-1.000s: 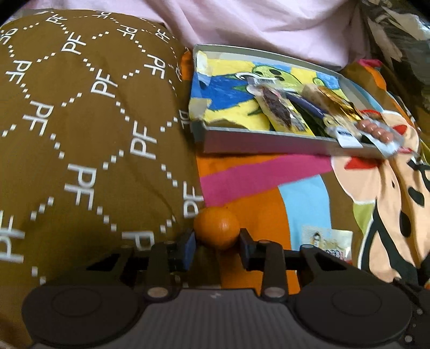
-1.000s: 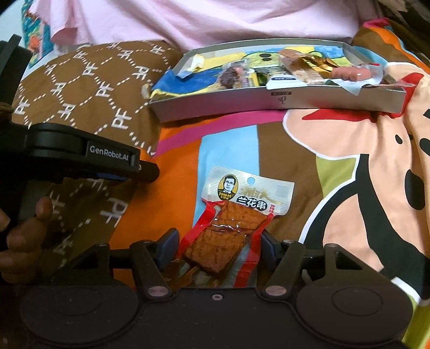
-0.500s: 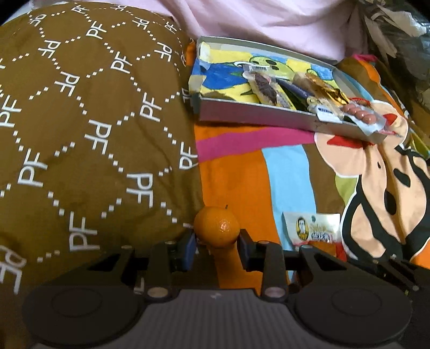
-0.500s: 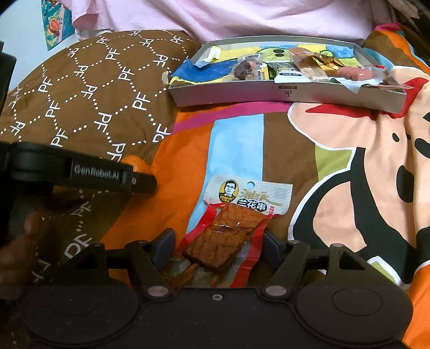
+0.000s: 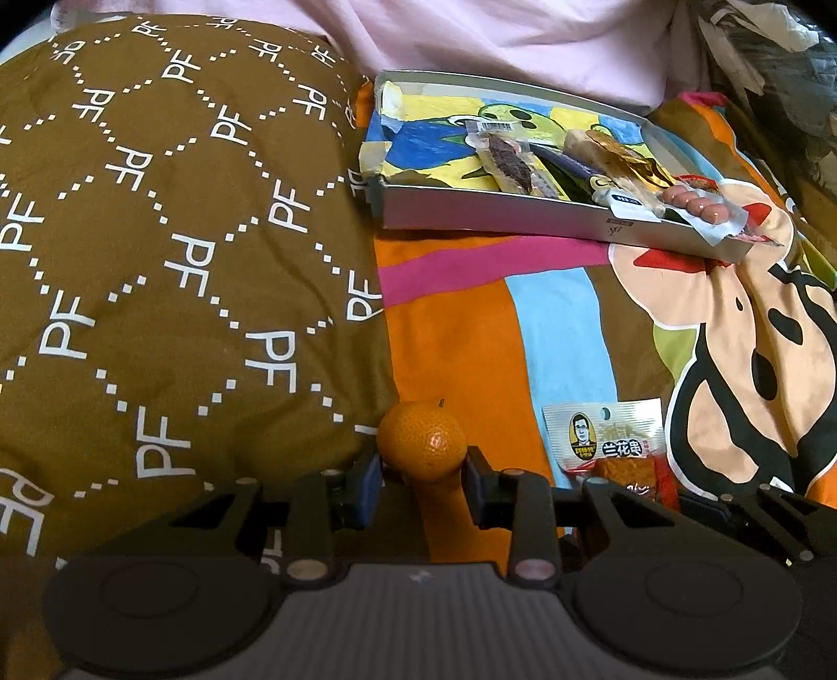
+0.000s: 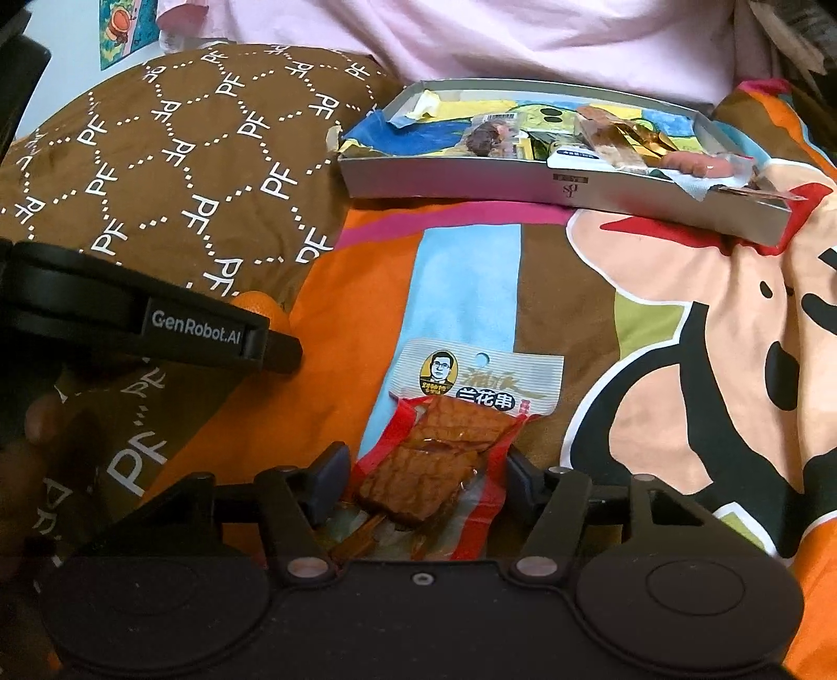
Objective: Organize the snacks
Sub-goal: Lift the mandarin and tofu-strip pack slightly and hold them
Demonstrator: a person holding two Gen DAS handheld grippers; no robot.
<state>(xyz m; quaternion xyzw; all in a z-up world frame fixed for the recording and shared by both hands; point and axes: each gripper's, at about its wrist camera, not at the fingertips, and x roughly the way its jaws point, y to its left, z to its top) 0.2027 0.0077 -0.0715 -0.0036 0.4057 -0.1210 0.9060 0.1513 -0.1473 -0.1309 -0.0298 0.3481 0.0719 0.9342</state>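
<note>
- Bedding is filling both views: a cartoon-print bedspread [image 5: 565, 324] in bright colours is carrying everything, a brown quilted cushion [image 5: 172, 251] is bulging at nine o'clock, and pink fabric [image 6: 523, 47] is lying along the top edge.
- At one o'clock in the left wrist view, a shallow grey tray [image 5: 497, 217] is sitting on the bedspread, already holding several wrapped snacks, among them a sausage pack [image 5: 698, 206] that is hanging over its right end.
- At six o'clock in that view, the left claw [image 5: 421, 473] is pinching a small orange [image 5: 421, 442] between its pads, just above the bedspread and well short of the tray.
- In the right wrist view, the right claw [image 6: 426, 484] has just been closing around the red tofu snack packet [image 6: 450, 450]; the packet is lying flat on the bedspread between the jaws, and I cannot tell whether the pads are pressing its edges yet.
- Judging by this, the pick-up step is under way: one snack is gripped, the other is being gripped, and neither is in the tray.
- Next, the right claw is probably needing a firm squeeze on the slippery film before lifting; then both loads are needing to travel toward twelve o'clock, clearing the near wall and landing in the bare left part of the tray.
</note>
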